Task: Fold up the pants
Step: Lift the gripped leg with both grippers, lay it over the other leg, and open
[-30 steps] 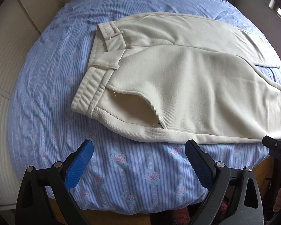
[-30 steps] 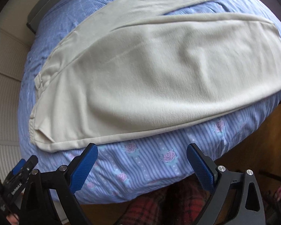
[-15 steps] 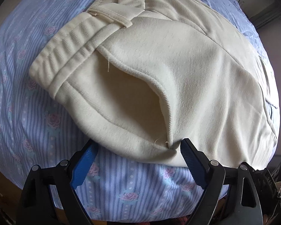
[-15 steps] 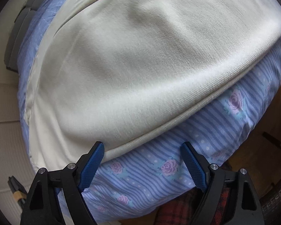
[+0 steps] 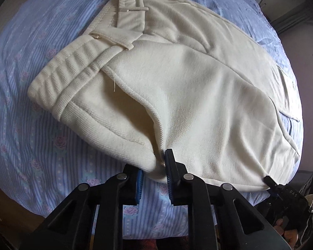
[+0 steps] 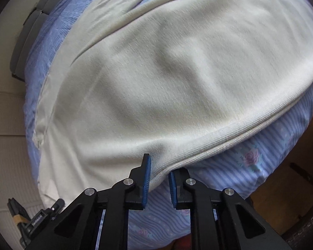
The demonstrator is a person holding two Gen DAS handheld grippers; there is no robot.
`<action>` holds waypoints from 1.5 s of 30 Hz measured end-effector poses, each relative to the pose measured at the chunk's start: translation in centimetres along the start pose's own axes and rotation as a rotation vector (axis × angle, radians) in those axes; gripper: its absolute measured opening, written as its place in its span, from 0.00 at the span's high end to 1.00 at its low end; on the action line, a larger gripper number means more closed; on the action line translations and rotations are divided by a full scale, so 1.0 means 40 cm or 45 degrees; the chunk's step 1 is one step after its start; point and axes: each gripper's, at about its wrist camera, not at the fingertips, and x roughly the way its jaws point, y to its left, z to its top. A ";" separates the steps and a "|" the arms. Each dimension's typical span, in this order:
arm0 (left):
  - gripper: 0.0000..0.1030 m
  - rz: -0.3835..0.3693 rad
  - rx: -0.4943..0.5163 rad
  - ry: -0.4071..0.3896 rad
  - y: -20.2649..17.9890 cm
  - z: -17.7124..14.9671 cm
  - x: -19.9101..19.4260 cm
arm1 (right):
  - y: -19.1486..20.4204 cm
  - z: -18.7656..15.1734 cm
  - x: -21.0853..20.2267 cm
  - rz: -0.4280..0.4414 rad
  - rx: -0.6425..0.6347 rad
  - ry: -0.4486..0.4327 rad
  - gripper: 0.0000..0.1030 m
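Although the pants (image 5: 177, 87) already lie flat on the bed (image 5: 31, 125), with one leg laid over the other along their length, the folding seems to be only at its beginning. No crosswise fold is visible yet: the waistband (image 5: 73, 77) rests at one end, and in the right wrist view the long pale leg (image 6: 177, 83) stretches away over the blue flowered sheet (image 6: 260, 156). What is left, as a judgement, is to lift the near edge and bring the cloth over itself, probably more than once, until a small packet remains.

The left tool (image 5: 153, 174) stands at the near edge of the pants, just below the pocket opening (image 5: 135, 112). Its jaws are closing and are now narrow, and a fold of the cream fabric sits between the blue pads (image 5: 168, 166); the cloth looks pinched there.

The right tool (image 6: 158, 178) is further down the same near edge, on the leg part. Its jaws are closing as well and stand narrow, with the hem-like seam of the fabric running between the pads (image 6: 147, 173). The left pad presses on the cloth; whether the other pad fully touches it is hard to tell, but the edge bunches as if it is caught.

Both tools point steeply down toward the bed.
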 end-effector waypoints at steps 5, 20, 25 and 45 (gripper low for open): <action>0.89 -0.043 0.054 -0.076 -0.041 0.007 -0.105 | 0.077 0.038 -0.149 0.024 -0.149 -0.124 0.85; 0.92 -0.090 -0.036 -0.409 -0.163 0.291 -0.272 | 0.356 0.327 -0.337 0.140 -0.410 -0.353 0.85; 0.92 -0.055 -0.129 -0.458 -0.165 0.427 -0.244 | 0.488 0.470 -0.271 0.162 -0.528 -0.363 0.85; 0.75 0.230 -0.225 -0.124 -0.122 0.824 0.123 | 0.707 0.754 0.195 -0.064 -0.657 0.010 0.80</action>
